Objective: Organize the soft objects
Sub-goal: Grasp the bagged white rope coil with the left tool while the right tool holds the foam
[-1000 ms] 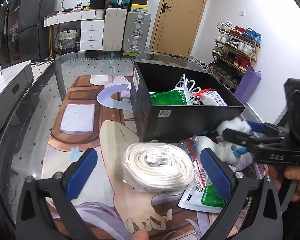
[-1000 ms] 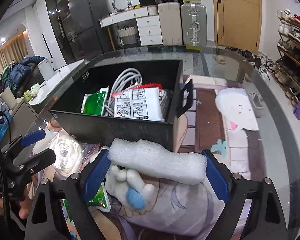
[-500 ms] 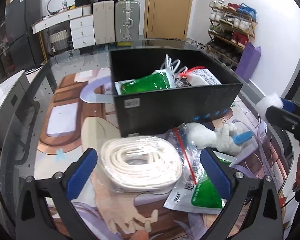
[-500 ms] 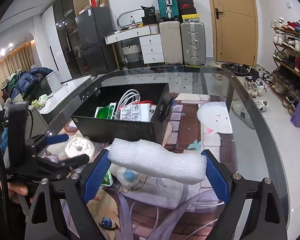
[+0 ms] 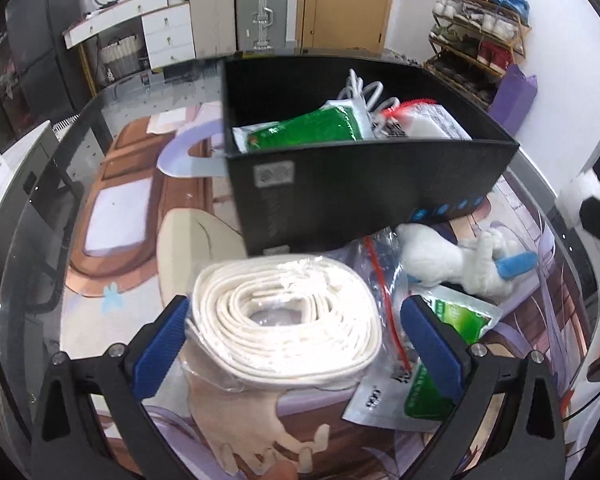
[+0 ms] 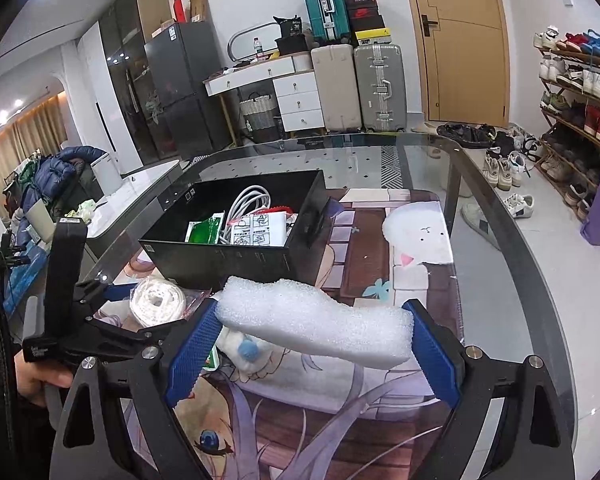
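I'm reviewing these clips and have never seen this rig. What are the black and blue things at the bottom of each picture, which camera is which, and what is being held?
There is no robot: a person holds a pair of tongs in each hand, with a fisheye camera looking along the fingers. In the right view, the right tongs clamp a white foam block in the air. In the left view, the left tongs are open around a bagged coil of white cord on the glass table. A black box already holds packets. Beside it lie a white plush toy and a green packet.

Porous white foam (image 6: 314, 322); glossy glass table (image 6: 512, 216).
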